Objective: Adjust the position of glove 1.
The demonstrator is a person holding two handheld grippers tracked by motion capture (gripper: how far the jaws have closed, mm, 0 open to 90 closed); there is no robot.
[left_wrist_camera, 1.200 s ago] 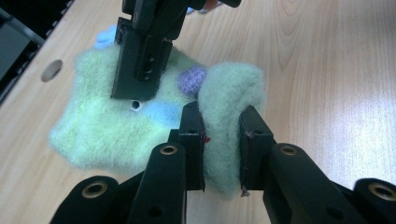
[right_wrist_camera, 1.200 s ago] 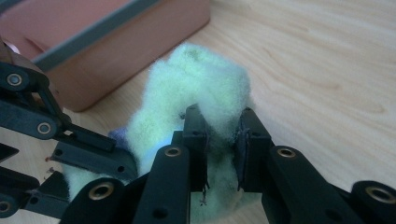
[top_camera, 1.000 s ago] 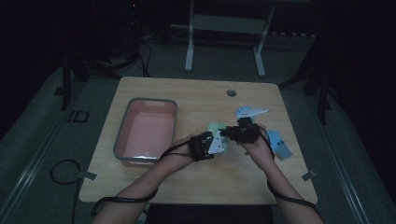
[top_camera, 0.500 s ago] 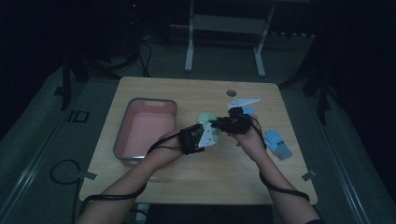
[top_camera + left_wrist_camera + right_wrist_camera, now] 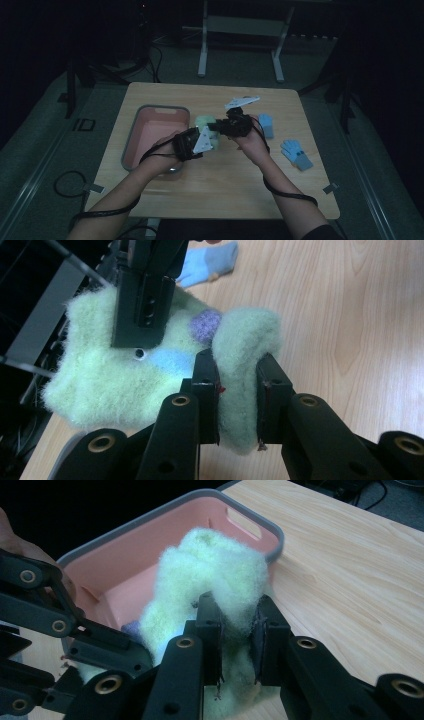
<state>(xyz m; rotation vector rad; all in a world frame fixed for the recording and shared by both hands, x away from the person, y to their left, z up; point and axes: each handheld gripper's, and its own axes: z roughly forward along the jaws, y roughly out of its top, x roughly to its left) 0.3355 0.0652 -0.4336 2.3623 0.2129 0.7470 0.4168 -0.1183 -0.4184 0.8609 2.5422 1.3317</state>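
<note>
**Fuzzy green sock held between both tongs**

The fuzzy green sock (image 5: pixel 125 375) is gripped by the left tongs (image 5: pixel 237 390) and the right tongs (image 5: pixel 235 630), each clamped on a fold, above the desk (image 5: pixel 225 185), at three o'clock of the pink bin (image 5: pixel 150 132).

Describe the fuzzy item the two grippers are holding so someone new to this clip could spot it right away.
On the wooden table, look just right of the pink bin. There the left gripper and right gripper both clamp a pale green fuzzy sock. Unlike the smooth blue socks lying farther right, it is fluffy, with a purple spot and a light blue patch.
</note>
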